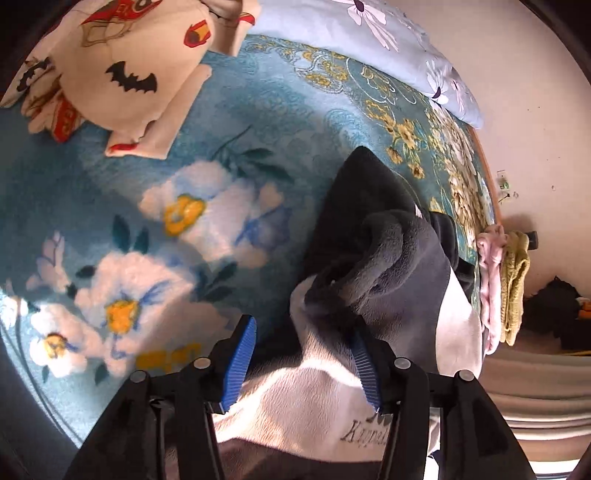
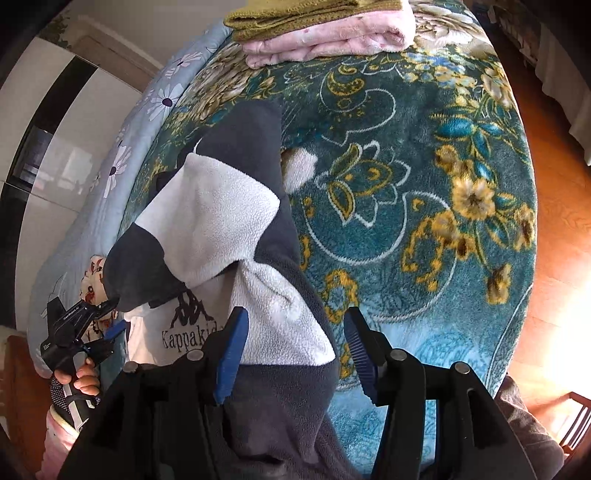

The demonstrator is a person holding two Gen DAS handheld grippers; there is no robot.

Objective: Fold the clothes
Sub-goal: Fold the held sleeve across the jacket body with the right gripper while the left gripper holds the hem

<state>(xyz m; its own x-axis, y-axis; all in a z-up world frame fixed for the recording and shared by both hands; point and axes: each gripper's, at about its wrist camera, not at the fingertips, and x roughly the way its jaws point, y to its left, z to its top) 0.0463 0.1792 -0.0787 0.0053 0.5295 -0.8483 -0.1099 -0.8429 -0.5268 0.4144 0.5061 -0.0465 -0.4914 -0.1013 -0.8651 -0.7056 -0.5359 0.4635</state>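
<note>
A dark grey and white fleece top (image 2: 221, 221) with "Kappa Kids" lettering lies bunched on the teal flowered blanket (image 2: 424, 177). My right gripper (image 2: 293, 350) is open above its near hem, the left pad over the fleece and the right pad over bare blanket. In the left wrist view the same fleece top (image 1: 391, 266) is heaped against the right pad of my left gripper (image 1: 301, 354), whose jaws stand wide apart. From the right wrist view, the left gripper (image 2: 114, 317) sits at the dark sleeve end, held by a hand (image 2: 83, 380).
A folded cream garment with bat prints (image 1: 122, 74) lies at the far left. Folded pink and olive cloths (image 2: 325, 33) are stacked at the bed's edge. A pale blue flowered quilt (image 1: 369, 33) runs along the wall side. Wooden floor (image 2: 554, 258) lies past the bed.
</note>
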